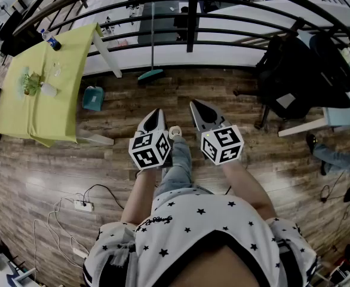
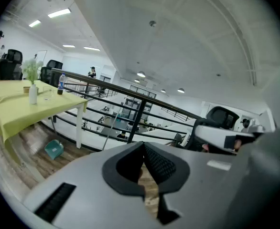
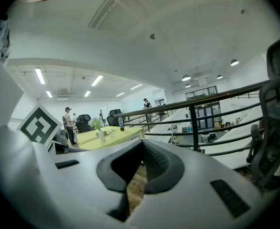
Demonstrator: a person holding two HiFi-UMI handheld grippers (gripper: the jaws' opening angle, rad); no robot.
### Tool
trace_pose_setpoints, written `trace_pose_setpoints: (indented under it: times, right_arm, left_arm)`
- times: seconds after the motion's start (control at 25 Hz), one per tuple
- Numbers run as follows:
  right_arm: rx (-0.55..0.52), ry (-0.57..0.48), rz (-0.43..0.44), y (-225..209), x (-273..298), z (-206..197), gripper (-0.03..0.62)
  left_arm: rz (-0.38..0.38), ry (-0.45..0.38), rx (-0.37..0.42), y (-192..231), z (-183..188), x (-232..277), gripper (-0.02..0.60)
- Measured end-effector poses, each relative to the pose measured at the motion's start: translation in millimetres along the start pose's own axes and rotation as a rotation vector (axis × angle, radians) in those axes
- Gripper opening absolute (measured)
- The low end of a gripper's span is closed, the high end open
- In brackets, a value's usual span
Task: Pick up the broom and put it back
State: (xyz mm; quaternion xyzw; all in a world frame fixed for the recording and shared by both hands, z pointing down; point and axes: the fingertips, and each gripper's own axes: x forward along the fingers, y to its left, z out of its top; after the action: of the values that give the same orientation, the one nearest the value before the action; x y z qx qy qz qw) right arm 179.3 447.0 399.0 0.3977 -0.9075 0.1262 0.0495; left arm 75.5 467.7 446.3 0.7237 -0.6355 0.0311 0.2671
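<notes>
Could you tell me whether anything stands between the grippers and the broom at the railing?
Nothing visible does: only bare wooden floor lies between the left gripper, the right gripper and the broom leaning on the railing. The teal dustpan sits off to the left.

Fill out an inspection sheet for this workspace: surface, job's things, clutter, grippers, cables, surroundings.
Surface: wood-plank floor.
Job's things: broom stands against the railing, teal head on the floor, not held.
Clutter: teal dustpan on the floor beside the yellow table.
Grippers: left gripper and right gripper both shut, nothing between the jaws.
Cables: power strip with loose cables on the floor, at the person's left.
Surroundings: black office chair at right.
</notes>
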Motion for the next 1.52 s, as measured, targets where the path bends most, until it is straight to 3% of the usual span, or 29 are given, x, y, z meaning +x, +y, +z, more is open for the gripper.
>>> trace_pose_setpoints:
  times: [0.24,0.56,1.12,1.52]
  right_arm:
    - [-0.022,0.000,-0.009,27.2,-70.9,-10.6,-0.008]
    - [-0.016,0.011,-0.010,57.1,-103.8,-25.0,-0.008]
    - [0.060,-0.010,0.004,66.8,-111.3,-30.4,-0.008]
    - [0.080,0.002,0.015,43.5,-60.2,-23.0,-0.007]
  left_arm:
    - [-0.002,-0.011,-0.010,-25.3,-32.8,-69.6,0.012]
    - [-0.004,-0.017,-0.006,-30.5,-51.6,-117.8,0.012]
    - [0.011,-0.007,0.017,-19.3,-53.5,-132.9,0.012]
    - [0.013,-0.001,0.002,-0.3,-30.2,-84.1,0.012]
